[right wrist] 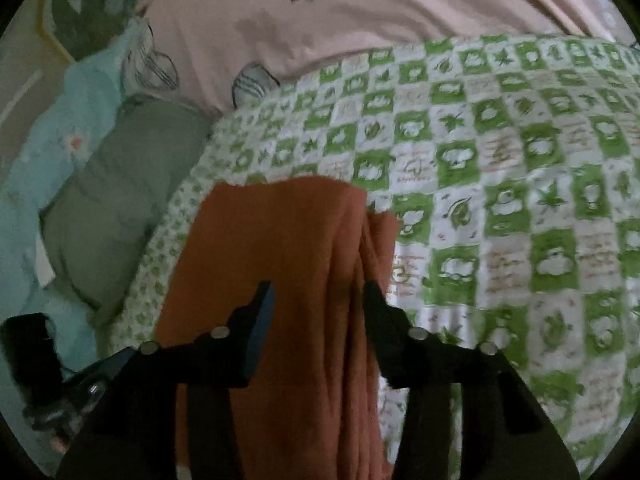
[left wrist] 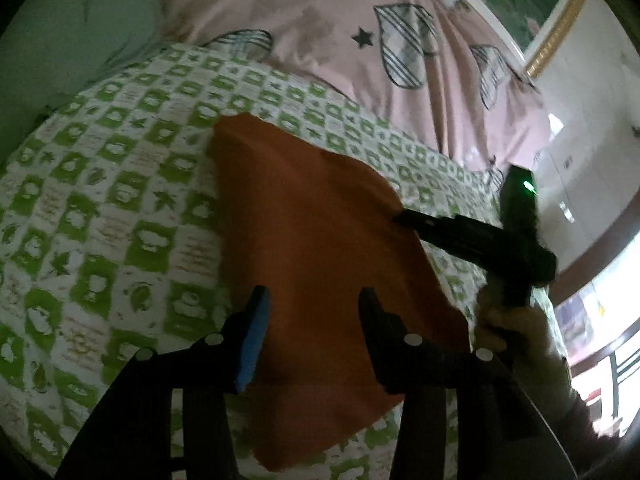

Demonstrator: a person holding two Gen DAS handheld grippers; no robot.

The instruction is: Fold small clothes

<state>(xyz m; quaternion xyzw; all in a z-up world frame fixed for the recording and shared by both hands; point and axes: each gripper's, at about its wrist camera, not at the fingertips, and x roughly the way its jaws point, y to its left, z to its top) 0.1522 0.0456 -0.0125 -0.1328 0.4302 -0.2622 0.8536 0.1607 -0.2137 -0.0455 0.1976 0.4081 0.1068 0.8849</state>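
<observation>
Left hand-held gripper (left wrist: 312,304): fingers spread wide, released, gripping nothing; it hovers over the near end of the rust-orange folded cloth garment (left wrist: 316,248), and whether the tips touch the fabric cannot be told.
Right hand-held gripper (right wrist: 318,300): fingers likewise wide apart and released, with the garment (right wrist: 288,264) lying between and beneath them. In the left wrist view the right hand-held gripper (left wrist: 404,216) has its black tip at the garment's right edge; its opening cannot be judged from that side.
Garment position: it lies flat on the green-and-white checked quilt (left wrist: 120,208) spread over the bed.
Long axis: it runs away from both cameras, narrow end far, wider end near; lengthwise folds ridge its right side in the right wrist view.
Around it: a pink duvet printed with striped hearts and stars (left wrist: 328,32) lies beyond the quilt; a grey-green pillow (right wrist: 132,192) and a pale blue floral sheet (right wrist: 48,152) lie to the left.
In the way: nothing rests on the garment.
</observation>
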